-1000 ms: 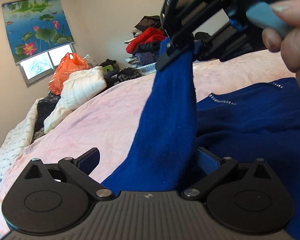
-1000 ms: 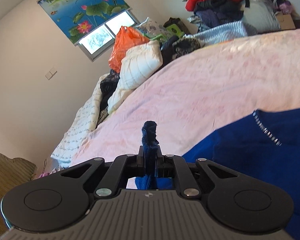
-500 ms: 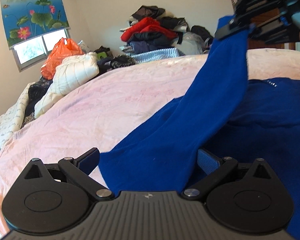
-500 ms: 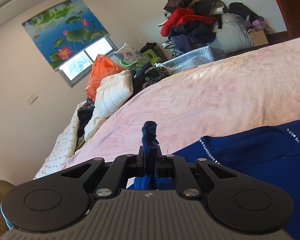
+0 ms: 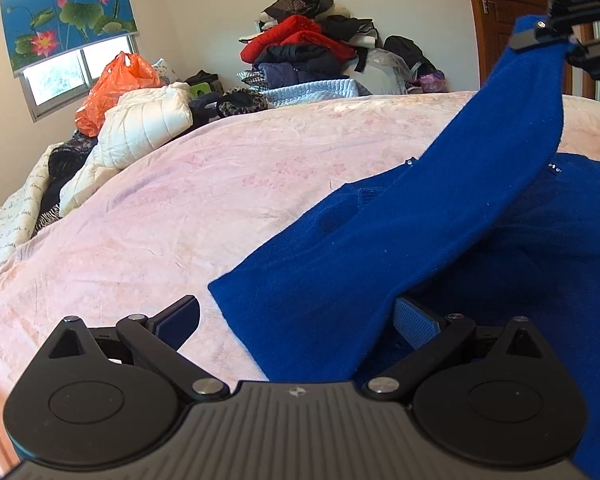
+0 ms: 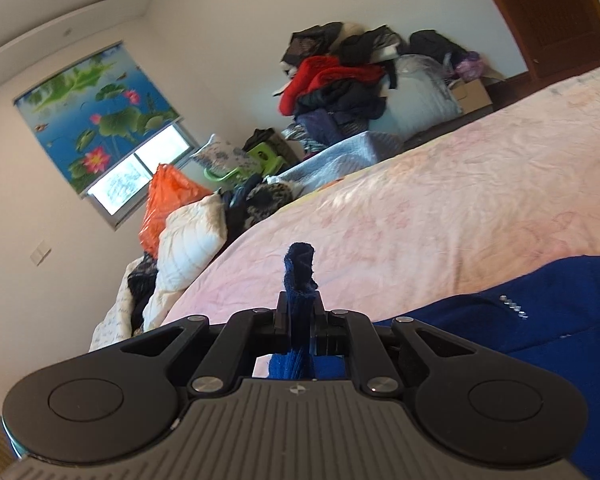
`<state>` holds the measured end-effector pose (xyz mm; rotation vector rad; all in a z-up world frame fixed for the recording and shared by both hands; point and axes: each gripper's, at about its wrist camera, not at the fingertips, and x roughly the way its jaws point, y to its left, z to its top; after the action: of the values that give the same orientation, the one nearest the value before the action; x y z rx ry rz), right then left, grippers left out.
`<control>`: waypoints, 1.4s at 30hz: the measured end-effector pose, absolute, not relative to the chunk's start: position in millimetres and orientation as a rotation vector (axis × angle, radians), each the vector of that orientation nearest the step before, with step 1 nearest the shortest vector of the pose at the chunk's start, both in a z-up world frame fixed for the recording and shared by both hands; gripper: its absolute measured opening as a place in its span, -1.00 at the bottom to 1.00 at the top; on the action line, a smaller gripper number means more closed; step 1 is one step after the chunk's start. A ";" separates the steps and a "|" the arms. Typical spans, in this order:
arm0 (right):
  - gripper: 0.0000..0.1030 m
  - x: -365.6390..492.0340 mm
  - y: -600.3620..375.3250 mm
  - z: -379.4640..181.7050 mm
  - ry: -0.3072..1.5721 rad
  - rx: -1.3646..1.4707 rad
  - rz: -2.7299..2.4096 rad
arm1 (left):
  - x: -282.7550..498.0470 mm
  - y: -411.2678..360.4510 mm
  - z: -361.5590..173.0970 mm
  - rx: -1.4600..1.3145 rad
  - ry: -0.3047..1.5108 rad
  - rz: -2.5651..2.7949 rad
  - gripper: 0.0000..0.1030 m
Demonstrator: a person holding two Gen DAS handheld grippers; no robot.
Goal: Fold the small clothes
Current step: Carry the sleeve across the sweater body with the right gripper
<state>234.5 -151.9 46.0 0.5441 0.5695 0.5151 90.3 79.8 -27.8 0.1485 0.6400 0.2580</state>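
A royal blue sweater (image 5: pixel 540 248) lies on the pink bedspread (image 5: pixel 204 200), at the right of both views. My right gripper (image 6: pixel 300 304) is shut on the cuff of its sleeve (image 6: pixel 298 268). In the left wrist view that gripper (image 5: pixel 556 36) holds the sleeve (image 5: pixel 460 184) lifted high at the upper right, over the sweater's body. My left gripper (image 5: pixel 296 316) is open, low over the bed. The sleeve's lower part lies between its fingers (image 5: pixel 414 320), not clamped.
A tall pile of clothes (image 5: pixel 312 52) stands against the far wall. A white padded jacket (image 5: pixel 140 128) and an orange plastic bag (image 5: pixel 112 84) lie at the bed's far left. A wooden door (image 5: pixel 512 12) is at the right.
My right gripper has carried the sleeve to the right, across the sweater's body. The sleeve now slants from lower left to upper right. My left gripper stays open.
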 end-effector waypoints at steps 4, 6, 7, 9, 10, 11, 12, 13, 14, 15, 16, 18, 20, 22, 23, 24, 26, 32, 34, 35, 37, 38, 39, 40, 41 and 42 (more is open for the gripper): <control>-0.75 235.0 -162.0 36.6 0.576 0.565 0.491 | 91.5 79.4 -28.1 0.131 0.652 0.251 1.00; -0.75 234.7 -163.4 33.4 0.578 0.563 0.486 | 91.5 77.9 -27.9 0.134 0.655 0.252 1.00; -0.75 234.0 -163.3 32.6 0.579 0.563 0.484 | 91.3 77.6 -27.7 0.134 0.656 0.253 1.00; -0.75 232.0 -164.4 31.7 0.576 0.569 0.486 | 91.4 77.5 -27.8 0.135 0.658 0.252 1.00; -0.75 230.6 -165.0 32.6 0.573 0.570 0.485 | 91.3 77.3 -27.8 0.135 0.658 0.253 1.00; -0.75 229.2 -166.8 34.0 0.568 0.573 0.487 | 91.4 77.1 -27.5 0.135 0.659 0.255 1.00; -0.75 229.0 -168.4 35.3 0.560 0.578 0.488 | 91.6 77.0 -27.3 0.135 0.660 0.257 1.00; -0.75 226.3 -172.2 39.2 0.545 0.586 0.488 | 91.8 77.2 -26.7 0.135 0.661 0.259 1.00; -0.75 224.7 -176.3 41.8 0.530 0.594 0.485 | 92.1 77.3 -26.4 0.135 0.662 0.260 1.00; -0.75 224.3 -180.2 44.1 0.517 0.601 0.482 | 92.2 78.2 -25.9 0.135 0.664 0.261 1.00; -0.75 223.6 -185.5 46.7 0.507 0.606 0.477 | 92.0 78.0 -25.9 0.134 0.665 0.261 1.00; -0.75 223.6 -192.6 47.6 0.503 0.604 0.460 | 92.1 77.4 -25.6 0.130 0.667 0.260 1.00; -0.75 222.8 -199.2 44.0 0.508 0.598 0.438 | 92.6 77.1 -25.6 0.123 0.670 0.254 1.00; -0.75 223.3 -207.2 37.7 0.518 0.607 0.417 | 91.9 77.1 -25.3 0.110 0.674 0.242 1.00; -0.75 222.9 -211.8 34.2 0.521 0.614 0.407 | 91.6 76.7 -24.8 0.106 0.677 0.236 1.00; -0.75 222.5 -216.8 31.0 0.523 0.619 0.397 | 91.3 76.1 -24.3 0.105 0.677 0.234 1.00; -0.75 221.6 -227.4 27.0 0.524 0.625 0.378 | 90.8 73.7 -22.9 0.110 0.671 0.232 1.00; -0.75 221.2 -250.0 15.4 0.545 0.628 0.328 | 92.1 70.5 -22.9 0.110 0.678 0.228 1.00; -0.75 220.5 -253.1 10.3 0.554 0.630 0.322 | 92.8 68.0 -23.7 0.118 0.684 0.226 1.00; -0.75 220.4 -254.8 8.3 0.557 0.632 0.319 | 92.5 67.2 -23.4 0.124 0.685 0.227 1.00; -0.75 219.7 -257.9 4.6 0.561 0.640 0.319 | 92.4 65.4 -23.0 0.132 0.683 0.225 1.00; -0.75 219.2 -258.7 3.5 0.562 0.640 0.317 | 92.5 64.5 -22.9 0.135 0.683 0.224 1.00; -0.75 218.8 -259.7 2.3 0.564 0.639 0.315 | 92.5 64.0 -22.7 0.135 0.683 0.223 1.00; -0.75 218.0 -261.3 1.0 0.566 0.638 0.312 | 92.4 64.0 -22.5 0.135 0.683 0.223 1.00; -0.75 218.5 -262.3 -0.4 0.568 0.639 0.309 | 92.6 63.7 -22.3 0.136 0.683 0.224 1.00; -0.75 218.6 -263.7 -2.2 0.570 0.641 0.306 | 92.6 63.6 -22.2 0.135 0.683 0.225 1.00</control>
<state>218.6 -263.7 -2.2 0.6412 0.5702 0.3064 92.6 63.6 -22.2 0.1353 0.6833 0.2245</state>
